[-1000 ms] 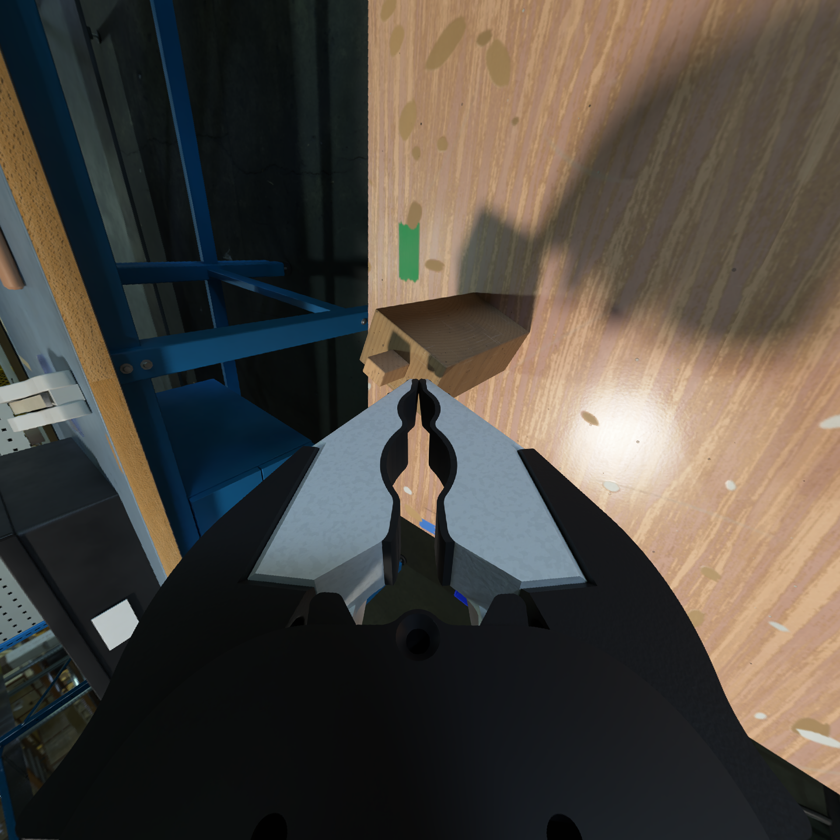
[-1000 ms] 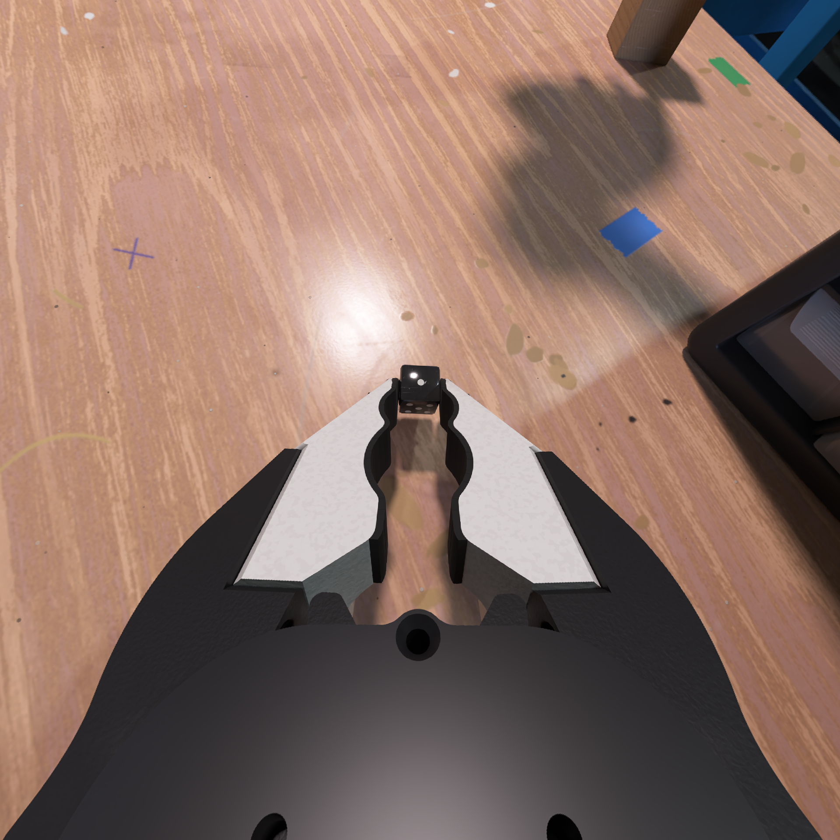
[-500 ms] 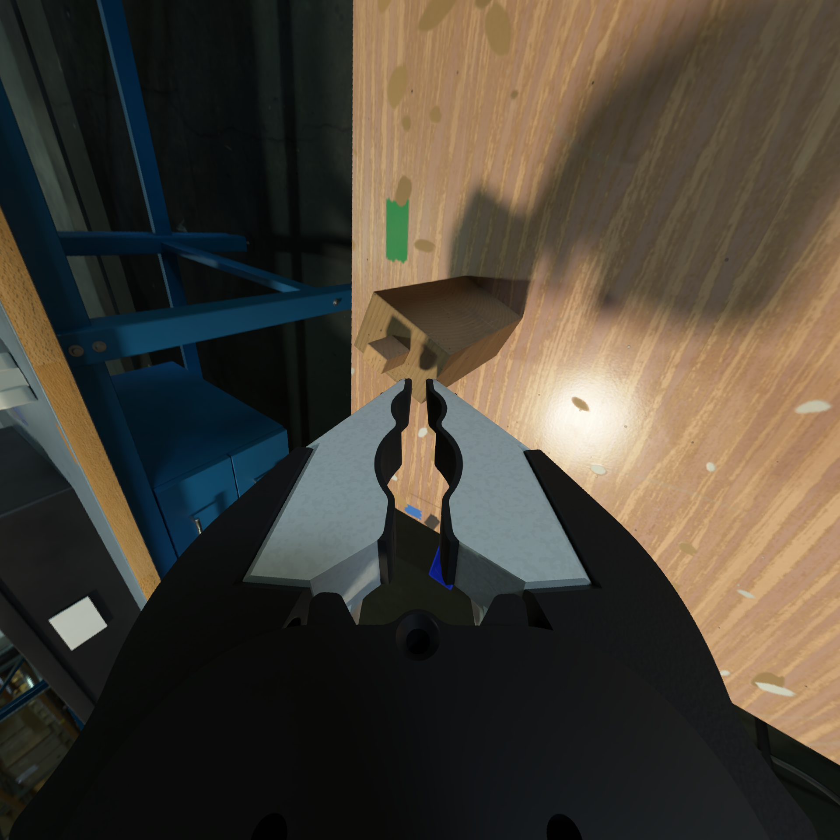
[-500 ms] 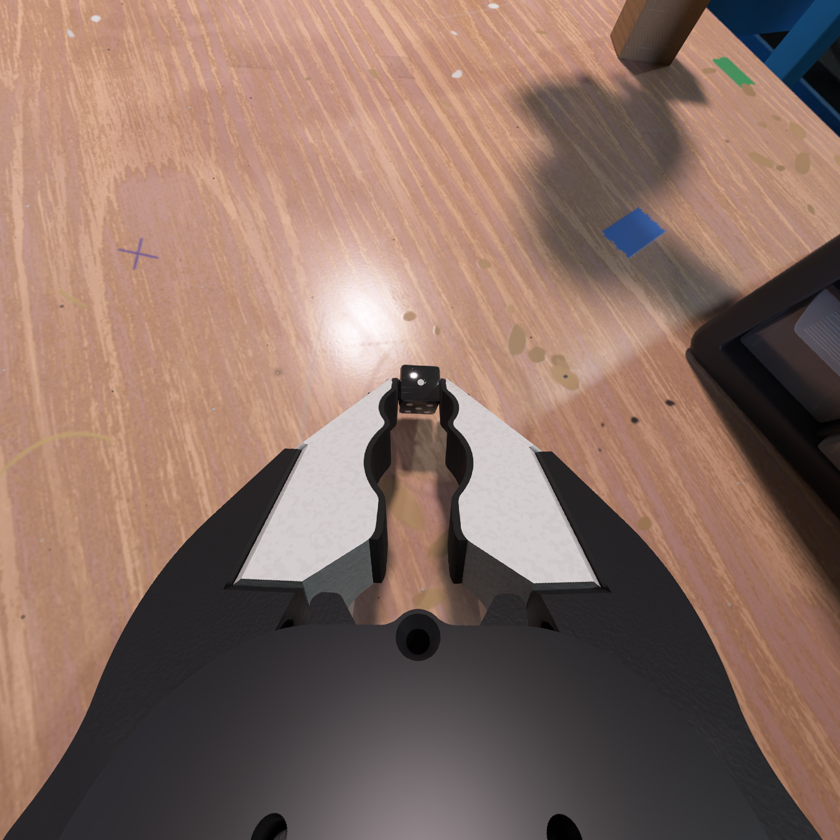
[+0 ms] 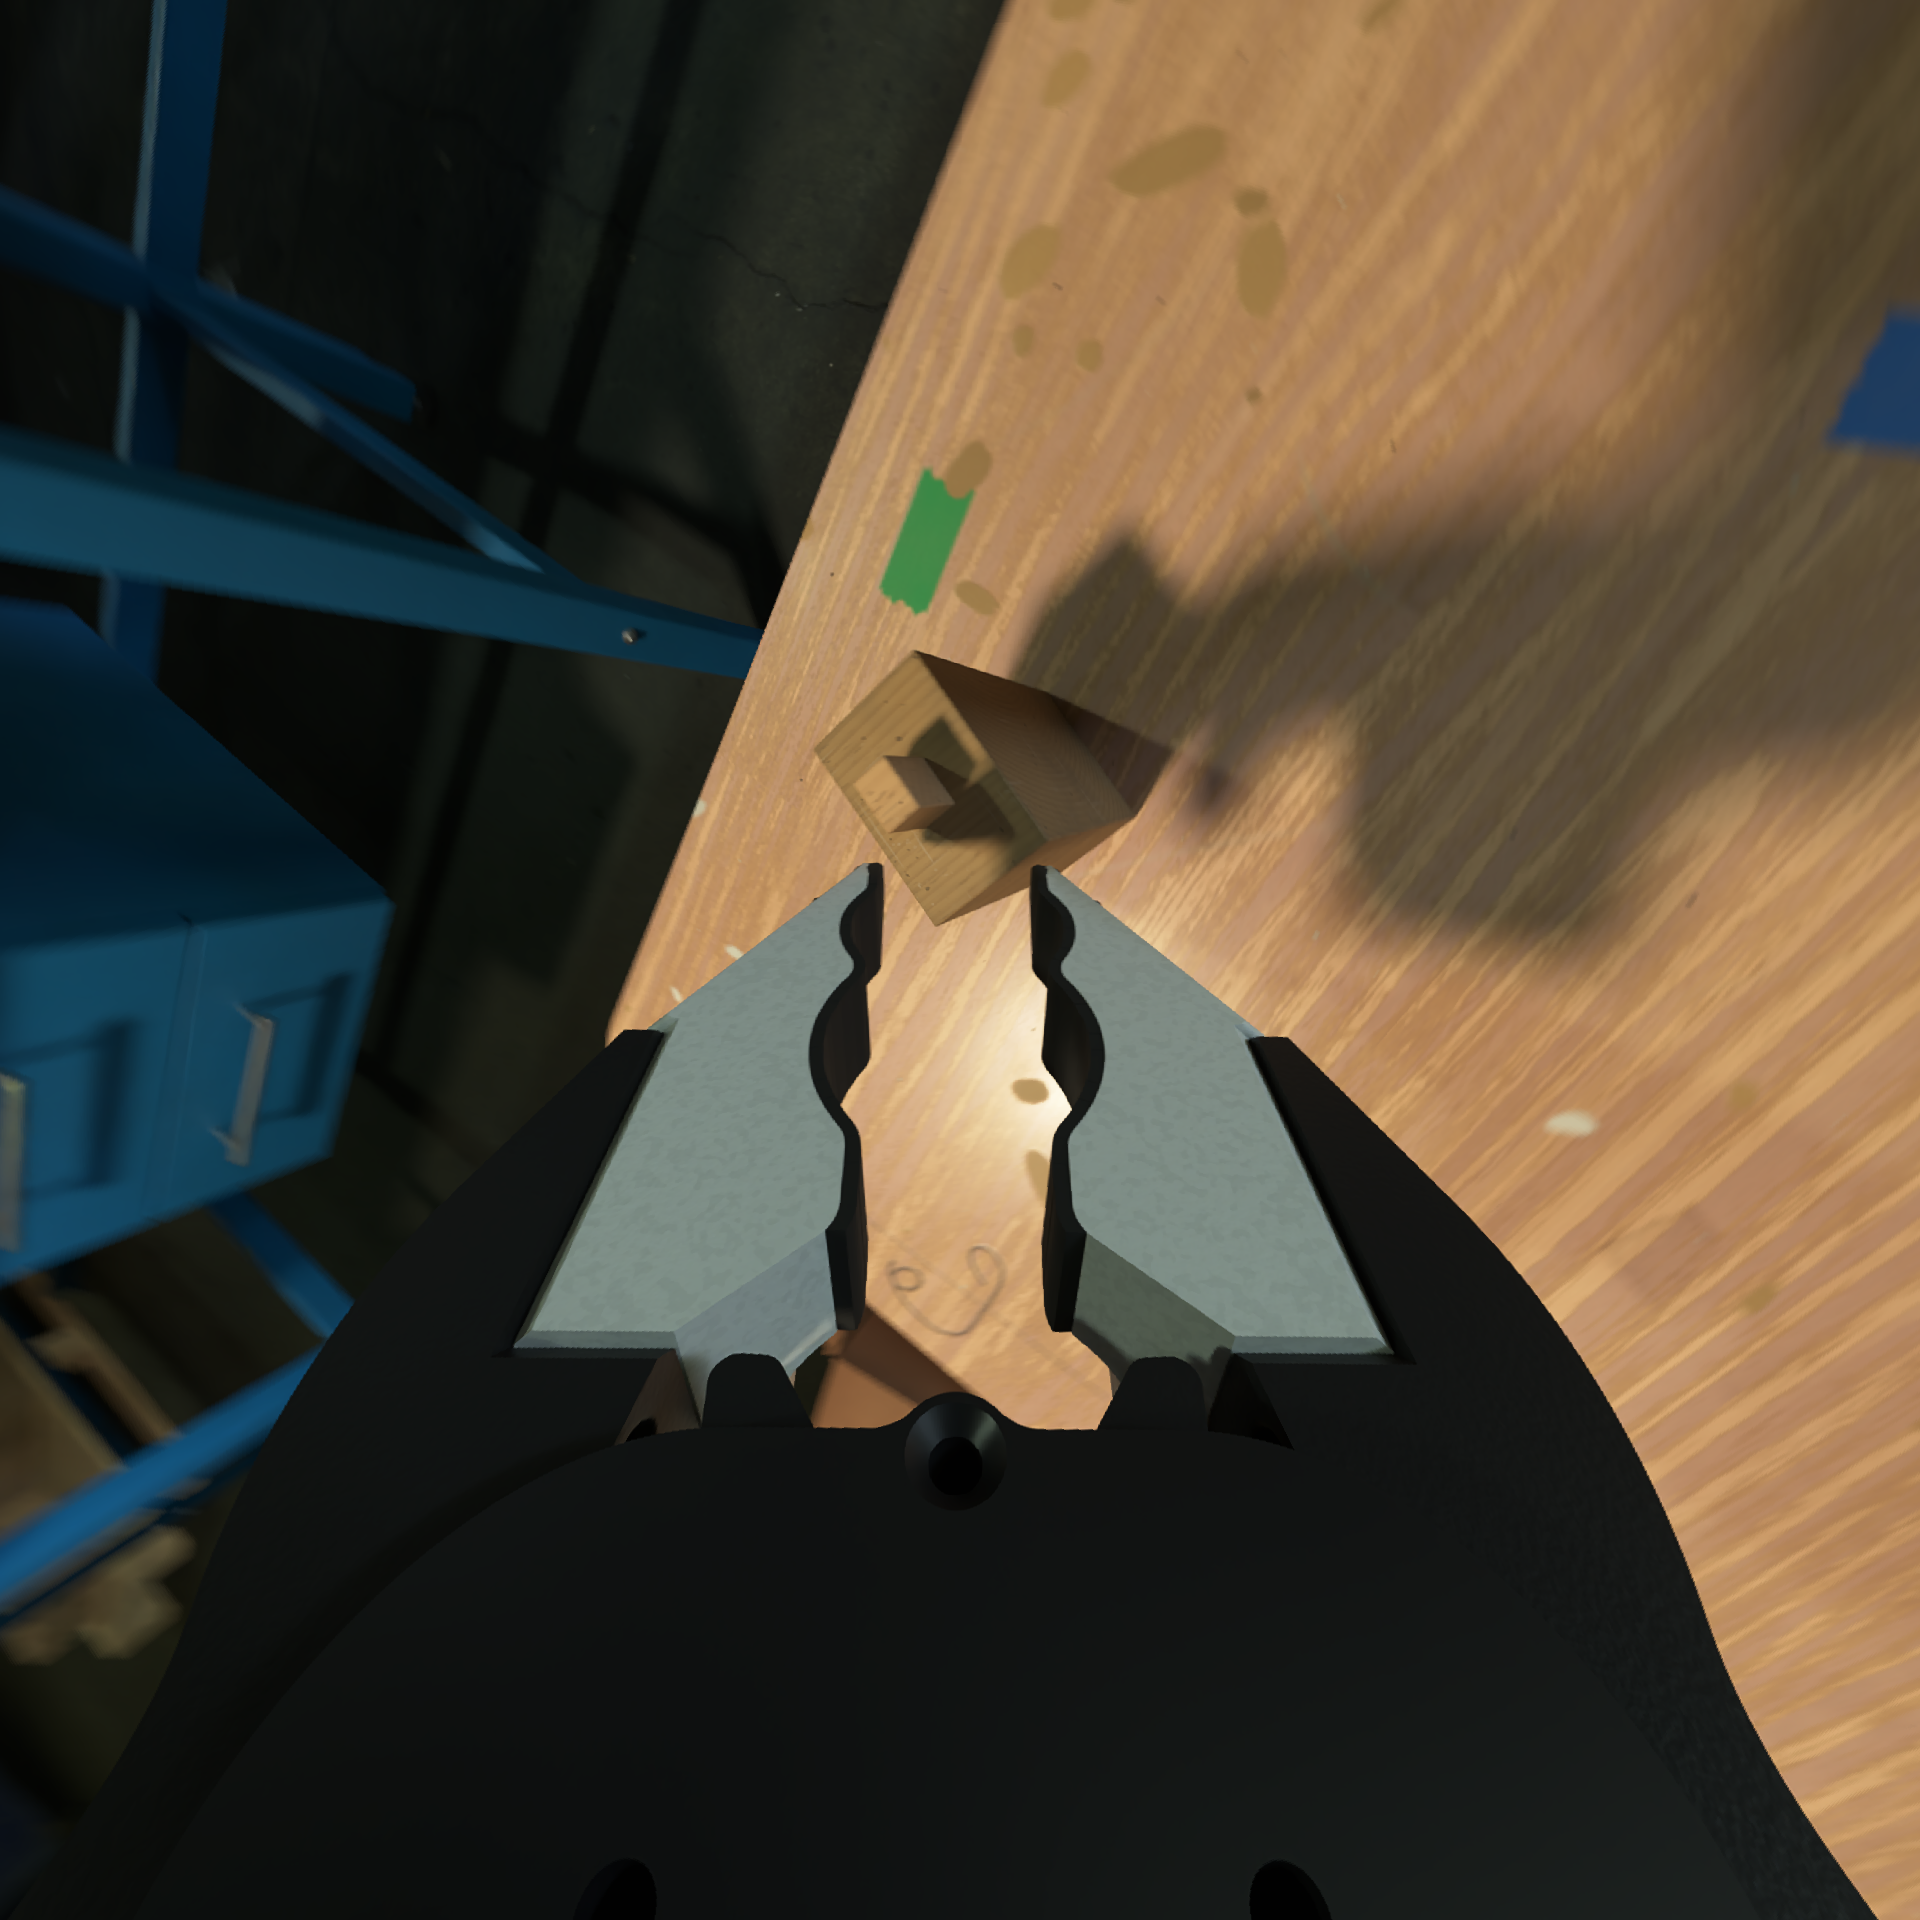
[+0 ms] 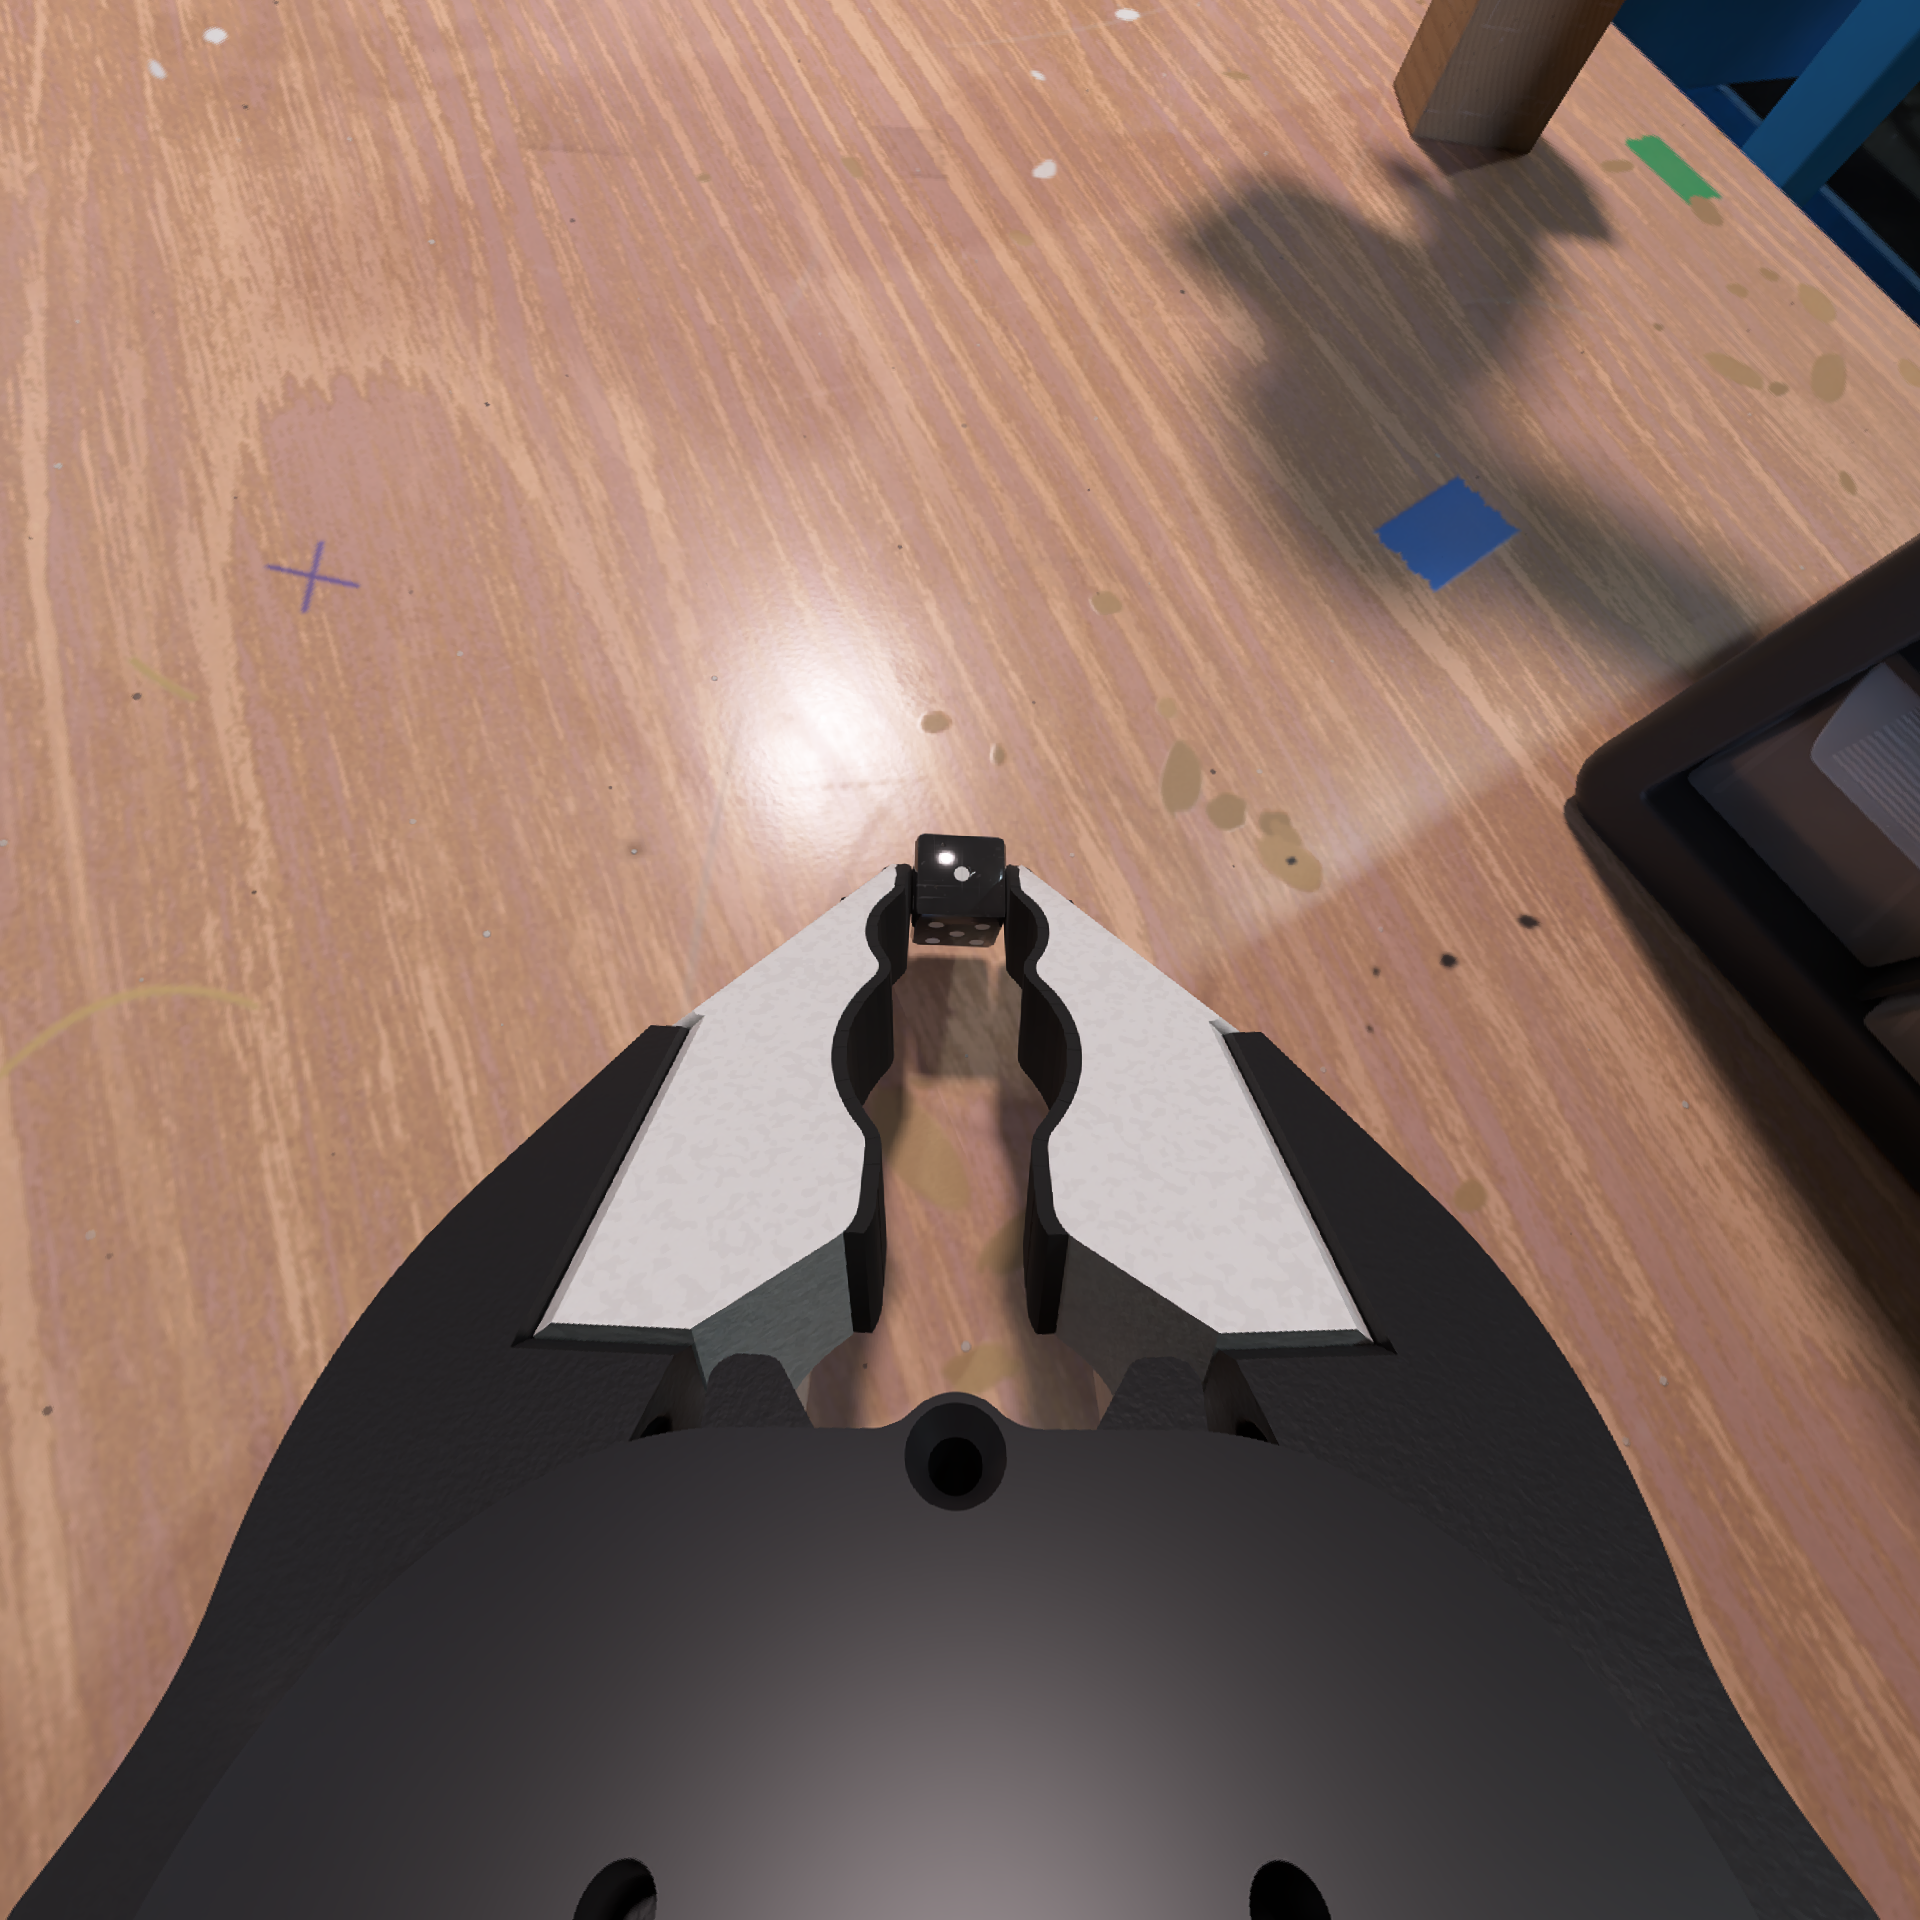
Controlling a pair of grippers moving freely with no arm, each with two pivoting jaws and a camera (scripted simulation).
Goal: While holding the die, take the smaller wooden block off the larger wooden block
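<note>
In the left wrist view, the larger wooden block (image 5: 1039, 790) stands on the wooden table near its edge, with the smaller wooden block (image 5: 920, 784) on its top face. My left gripper (image 5: 956, 883) is open and empty, its fingertips just short of the larger block. In the right wrist view, my right gripper (image 6: 958, 883) is shut on a black die (image 6: 958, 888) with white pips, held a little above the table. The larger block (image 6: 1486, 73) also shows at the top right of that view.
A green tape strip (image 5: 925, 540) and a blue tape patch (image 6: 1444, 532) lie on the table (image 6: 520, 416). A black tray (image 6: 1766, 831) sits at the right. Blue shelving and drawers (image 5: 156, 935) stand beyond the table edge (image 5: 727, 831).
My left gripper has opened from shut and turned, so the blocks now sit ahead between its fingertips. My right gripper has kept still with the die.
</note>
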